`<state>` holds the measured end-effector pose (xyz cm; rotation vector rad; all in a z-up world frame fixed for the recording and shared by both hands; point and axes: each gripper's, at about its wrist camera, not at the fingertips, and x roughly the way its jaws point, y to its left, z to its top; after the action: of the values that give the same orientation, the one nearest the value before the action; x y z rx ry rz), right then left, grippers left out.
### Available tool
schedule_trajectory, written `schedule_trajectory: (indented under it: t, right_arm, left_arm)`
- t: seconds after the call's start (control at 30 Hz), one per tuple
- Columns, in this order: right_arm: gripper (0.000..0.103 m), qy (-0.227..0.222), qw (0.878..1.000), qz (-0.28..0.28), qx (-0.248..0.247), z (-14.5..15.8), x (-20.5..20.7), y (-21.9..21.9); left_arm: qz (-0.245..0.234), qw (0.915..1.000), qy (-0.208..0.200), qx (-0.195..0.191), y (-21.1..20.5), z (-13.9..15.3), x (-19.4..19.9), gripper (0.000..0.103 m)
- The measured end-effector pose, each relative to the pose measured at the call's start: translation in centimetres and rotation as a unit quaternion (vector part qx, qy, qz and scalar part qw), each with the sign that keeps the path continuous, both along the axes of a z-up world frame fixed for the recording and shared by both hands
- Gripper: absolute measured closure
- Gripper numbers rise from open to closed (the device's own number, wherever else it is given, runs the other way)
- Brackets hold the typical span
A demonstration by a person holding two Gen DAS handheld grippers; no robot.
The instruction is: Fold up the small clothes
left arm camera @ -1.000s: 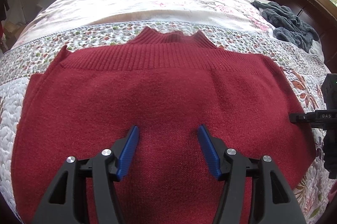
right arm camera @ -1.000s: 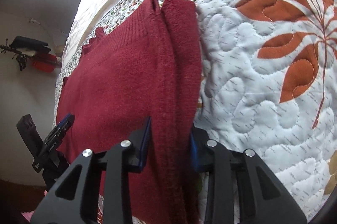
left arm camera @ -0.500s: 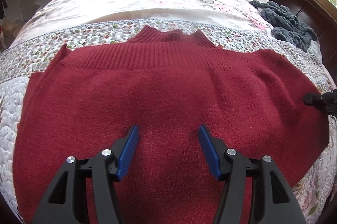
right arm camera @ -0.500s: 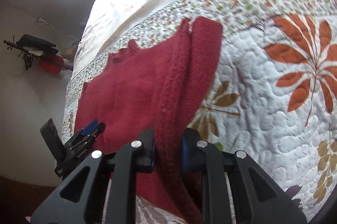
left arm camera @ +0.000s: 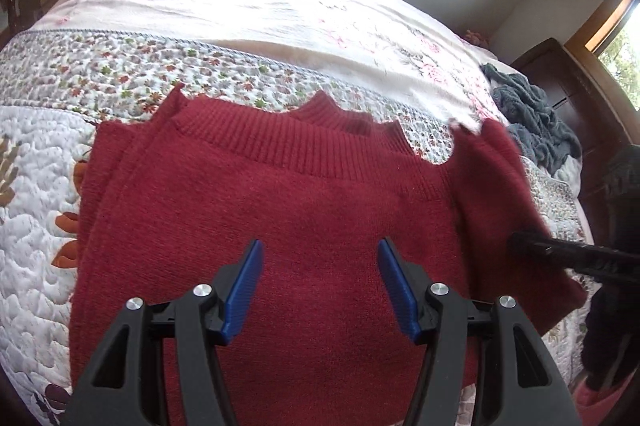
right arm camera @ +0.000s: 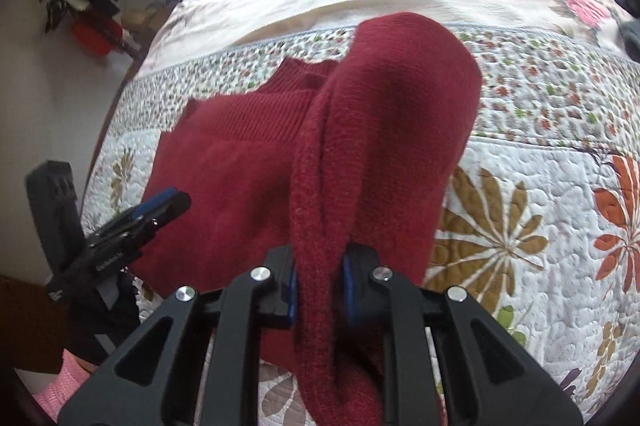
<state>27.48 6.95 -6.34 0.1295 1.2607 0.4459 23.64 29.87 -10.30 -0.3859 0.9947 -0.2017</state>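
Note:
A dark red knit sweater lies on the quilted bed, its ribbed collar pointing away from me. My left gripper hovers open just above the sweater's middle, with nothing between its blue pads. My right gripper is shut on the sweater's right side and holds it lifted off the quilt, folding in over the body. In the left wrist view that raised flap stands at the right, with the right gripper at its edge. The left gripper shows at the left in the right wrist view.
The bed carries a floral quilt near me and a pale flowered cover farther back. A grey-blue garment lies heaped at the far right by a dark wooden headboard. A pink sleeve shows low left.
The right gripper has lifted the sweater's right side higher and carried it leftward over the body. The left gripper stays open while its view has swung left.

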Motion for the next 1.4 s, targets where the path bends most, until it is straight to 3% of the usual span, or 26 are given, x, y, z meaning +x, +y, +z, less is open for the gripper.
schedule_trajectory:
  t: [0.27,0.47,0.57,0.7,0.93,1.07,1.27,1.3,1.4]
  right_arm:
    - [0.084,0.033,0.999,0.017,-0.038,-3.6,0.3,3.9]
    - [0.067,0.078,0.997,0.010,0.015,-5.0,0.7,4.4]
    - [0.066,0.101,0.991,-0.007,0.089,-4.1,0.7,2.7]
    - [0.066,0.139,0.970,-0.017,0.197,-3.1,0.2,0.6]
    - [0.066,0.087,0.979,-0.069,0.168,-1.3,-2.0,-5.9]
    - [0.065,0.091,0.980,-0.098,0.150,-3.4,-3.5,-9.0]
    - [0.065,0.107,0.970,-0.130,0.178,-7.0,-6.0,-12.0]
    - [0.065,0.109,0.968,-0.134,0.181,-7.4,-6.3,-12.4]
    - [0.065,0.118,0.964,-0.144,0.191,-8.3,-7.0,-13.2]
  left_arm:
    - [-0.002,0.9994,0.015,-0.031,0.5,-0.4,0.1,0.043]
    - [-0.005,0.9977,0.032,-0.060,0.6,-0.7,0.4,0.043]
    - [-0.007,0.9957,0.043,-0.082,0.5,-0.9,0.8,0.043]
    - [-0.017,0.9918,0.056,-0.114,-0.4,-1.2,1.6,0.043]
    - [-0.061,0.9781,0.087,-0.179,-4.2,-2.3,3.6,0.043]
    - [-0.075,0.9708,0.108,-0.201,-6.4,-3.5,4.7,0.043]
    - [-0.071,0.9640,0.129,-0.221,-8.5,-4.8,6.1,0.045]
    - [-0.071,0.9624,0.131,-0.227,-8.8,-4.9,6.4,0.050]
    - [-0.073,0.9662,0.134,-0.208,-9.7,-4.9,6.8,0.081]
